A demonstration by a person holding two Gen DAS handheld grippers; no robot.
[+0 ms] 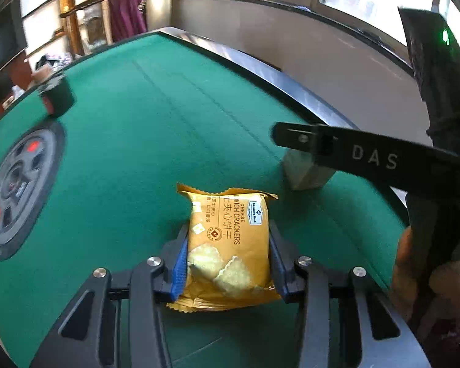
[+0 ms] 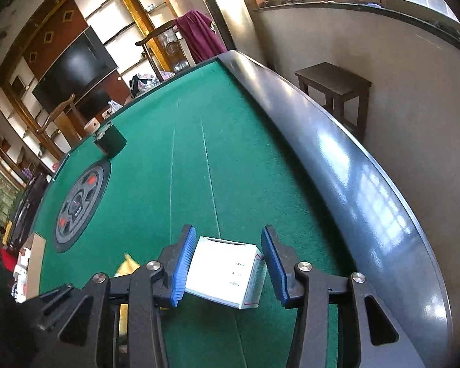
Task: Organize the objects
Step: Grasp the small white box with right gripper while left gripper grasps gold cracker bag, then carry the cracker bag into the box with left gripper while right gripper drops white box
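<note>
The left gripper (image 1: 228,257) holds a flat golden-yellow foil packet of cheese sandwich crackers (image 1: 227,245); its blue-padded fingers (image 1: 179,268) press against both long sides of the packet, which lies just above or on the green felt tabletop (image 1: 156,141) in the left wrist view, printed face up and its crimped far end pointing away from the camera.

Just beyond and to the right of the packet, the right gripper (image 1: 300,141) reaches in from the right as a black arm lettered "DAS", above a small white rectangular cardboard box (image 1: 303,173) that stands on the felt near the dark glossy rim of the table (image 1: 260,67).

In the right wrist view the same white box (image 2: 227,271) sits between the right gripper's (image 2: 228,268) blue-padded fingers (image 2: 184,263). The left pad touches the box's side, while a narrow gap shows between the right pad and the box, so the fingers stand open around it and not yet clamped. The box rests on the felt, slightly turned, with small printed lines on its top face and a red-edged side panel toward the right finger. A yellow corner of the cracker packet (image 2: 128,263) peeks out to the left behind the gripper's frame.

Farther off on the tabletop lie a round grey control disc with red buttons (image 1: 18,190), set into the felt, and a small dark green cylindrical holder (image 1: 56,98) just beyond it. A dark wooden stool (image 2: 334,92) stands by the wall beyond the table's rim.
</note>
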